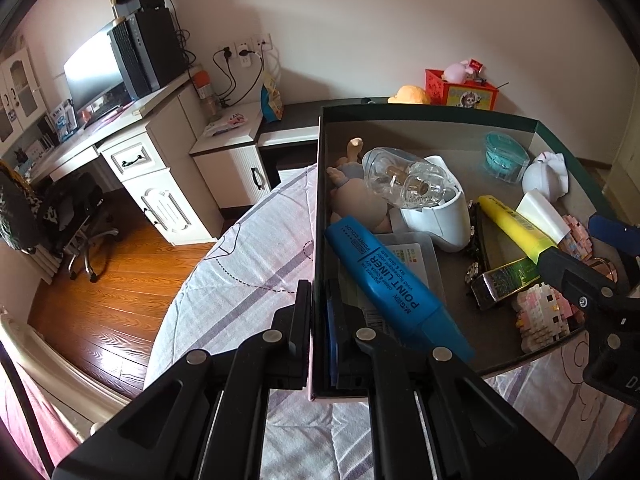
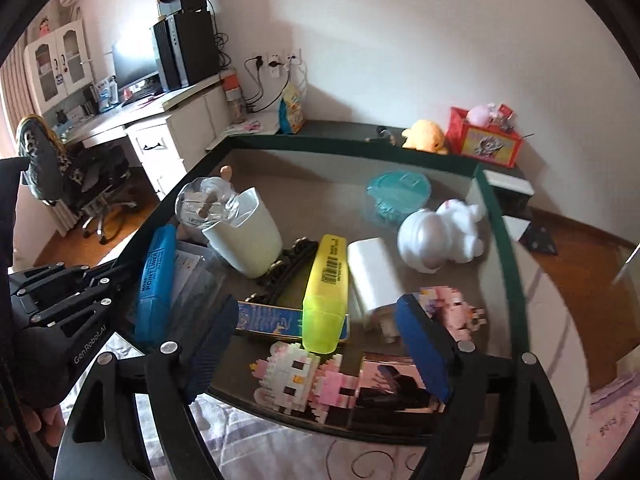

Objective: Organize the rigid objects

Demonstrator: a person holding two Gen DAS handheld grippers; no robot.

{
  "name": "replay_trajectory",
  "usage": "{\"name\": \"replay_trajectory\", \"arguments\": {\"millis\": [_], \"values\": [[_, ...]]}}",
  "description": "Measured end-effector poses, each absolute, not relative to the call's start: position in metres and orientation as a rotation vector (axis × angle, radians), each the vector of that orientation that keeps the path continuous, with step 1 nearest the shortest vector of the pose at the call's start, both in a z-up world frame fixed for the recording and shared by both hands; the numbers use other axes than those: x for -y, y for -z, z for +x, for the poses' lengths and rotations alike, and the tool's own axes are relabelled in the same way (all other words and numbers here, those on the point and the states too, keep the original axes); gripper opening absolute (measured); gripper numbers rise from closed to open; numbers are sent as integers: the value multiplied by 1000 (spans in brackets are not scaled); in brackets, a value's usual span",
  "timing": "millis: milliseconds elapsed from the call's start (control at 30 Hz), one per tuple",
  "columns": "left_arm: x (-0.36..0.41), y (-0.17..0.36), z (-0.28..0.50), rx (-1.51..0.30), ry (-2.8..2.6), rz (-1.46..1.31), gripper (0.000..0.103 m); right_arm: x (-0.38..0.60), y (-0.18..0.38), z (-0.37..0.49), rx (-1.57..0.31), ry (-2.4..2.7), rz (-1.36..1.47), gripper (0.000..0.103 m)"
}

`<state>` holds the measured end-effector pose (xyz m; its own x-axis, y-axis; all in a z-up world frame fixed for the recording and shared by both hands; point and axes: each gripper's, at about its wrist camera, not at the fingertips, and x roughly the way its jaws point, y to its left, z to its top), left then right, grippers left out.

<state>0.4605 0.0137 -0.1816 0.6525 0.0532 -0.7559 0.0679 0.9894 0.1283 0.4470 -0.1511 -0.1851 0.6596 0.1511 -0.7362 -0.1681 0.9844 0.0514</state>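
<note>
Left gripper (image 1: 320,328) is pinched on box (image 1: 316,216) wall; right gripper (image 2: 316,344) is spread over highlighter (image 2: 326,292); light, stiff, slick; best taken mid-barrel.

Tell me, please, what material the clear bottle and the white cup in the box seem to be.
Clear bottle: probably glass, glossy; it is see-through with bright glints.
White cup: perhaps glazed ceramic or plastic; smooth, opaque, soft sheen.

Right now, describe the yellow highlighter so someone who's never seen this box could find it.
Look in the dark cardboard box on the bed. Near its front, between the white cup and a white rectangular block, lies the yellow highlighter. Unlike the blue highlighter by the left wall, it is translucent yellow with a barcode.
</note>
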Motion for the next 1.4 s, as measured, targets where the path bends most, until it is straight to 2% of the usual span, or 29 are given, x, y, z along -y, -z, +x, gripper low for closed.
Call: {"name": "replay_trajectory", "arguments": {"millis": [367, 467, 500, 533, 600, 633, 700, 767, 800, 1167, 1400], "values": [[15, 143, 438, -751, 19, 196, 7, 164, 169, 438, -814, -125, -10, 86], [26, 139, 439, -753, 42, 190, 12, 173, 165, 434, -803, -119, 3, 91], [29, 140, 440, -753, 36, 191, 19, 176, 163, 433, -802, -114, 5, 100], [31, 141, 442, -756, 34, 191, 24, 178, 161, 432, -800, -106, 1, 103], [37, 142, 442, -756, 36, 192, 45, 181, 157, 429, -790, -87, -7, 103], [38, 142, 442, -753, 29, 193, 51, 182, 155, 428, -787, -92, -1, 103], [39, 141, 441, -737, 5, 188, 84, 188, 152, 426, -781, -76, 2, 103], [39, 140, 440, -728, -17, 192, 97, 194, 150, 425, -778, -70, 12, 103], [40, 138, 440, -721, -22, 194, 100, 198, 150, 424, -780, -72, 22, 103], [52, 129, 424, -713, 42, 157, 103, 216, 141, 408, -768, -80, 47, 103], [55, 103, 392, -649, 58, 133, 103, 224, 122, 386, -723, -84, 57, 103]]}}
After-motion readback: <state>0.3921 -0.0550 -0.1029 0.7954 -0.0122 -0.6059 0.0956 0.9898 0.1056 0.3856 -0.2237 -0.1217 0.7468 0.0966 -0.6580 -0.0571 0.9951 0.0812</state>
